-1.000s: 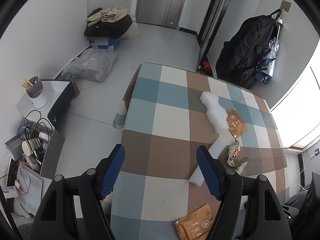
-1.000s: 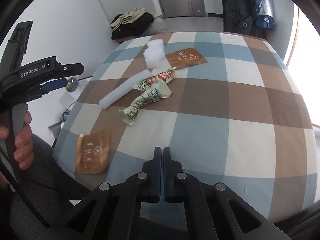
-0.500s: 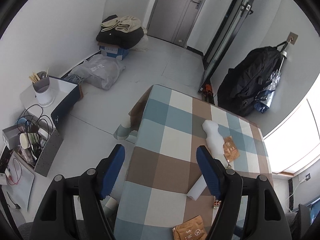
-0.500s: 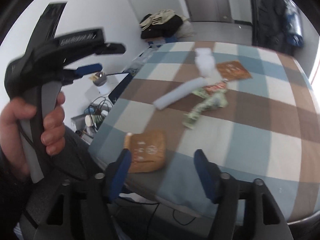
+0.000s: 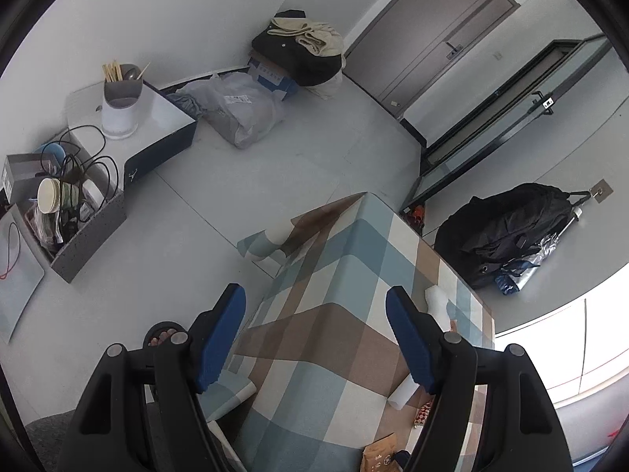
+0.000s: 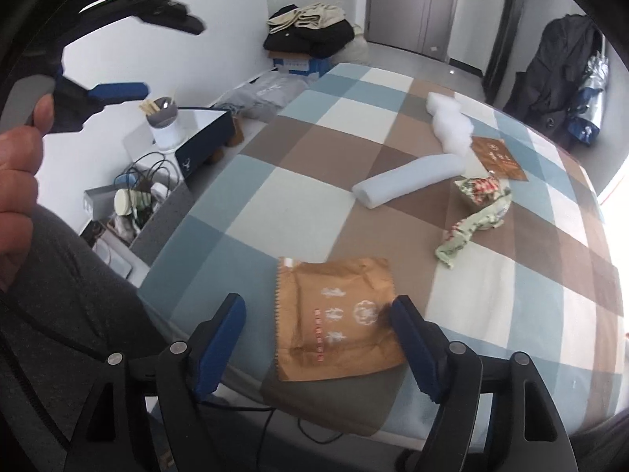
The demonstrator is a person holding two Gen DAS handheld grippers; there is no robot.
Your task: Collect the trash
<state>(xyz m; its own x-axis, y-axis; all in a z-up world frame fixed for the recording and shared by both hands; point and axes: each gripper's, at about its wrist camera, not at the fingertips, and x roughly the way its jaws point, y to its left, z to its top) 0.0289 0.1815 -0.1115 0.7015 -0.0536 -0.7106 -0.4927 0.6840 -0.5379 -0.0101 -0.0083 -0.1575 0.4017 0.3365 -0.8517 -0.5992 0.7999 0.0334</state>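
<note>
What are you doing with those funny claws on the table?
A person is tidying trash off a checked tablecloth with a two-finger claw in each hand. The right gripper is open around a flat brown paper packet near the table's edge, not yet squeezing it. The left gripper is open and empty, held up over the table's corner. A white foam roll, crumpled green wrappers and another brown packet wait farther back.

Two brown packets [image 6: 336,320], two foam pieces [image 6: 407,187]

Worktop [image 6: 275,196] w/ checked cloth carries: 2 brown packets [image 6: 338,318] [image 6: 498,159], white roll [image 6: 409,185], foam [image 6: 450,122], crumpled wrappers [image 6: 477,216].
</note>
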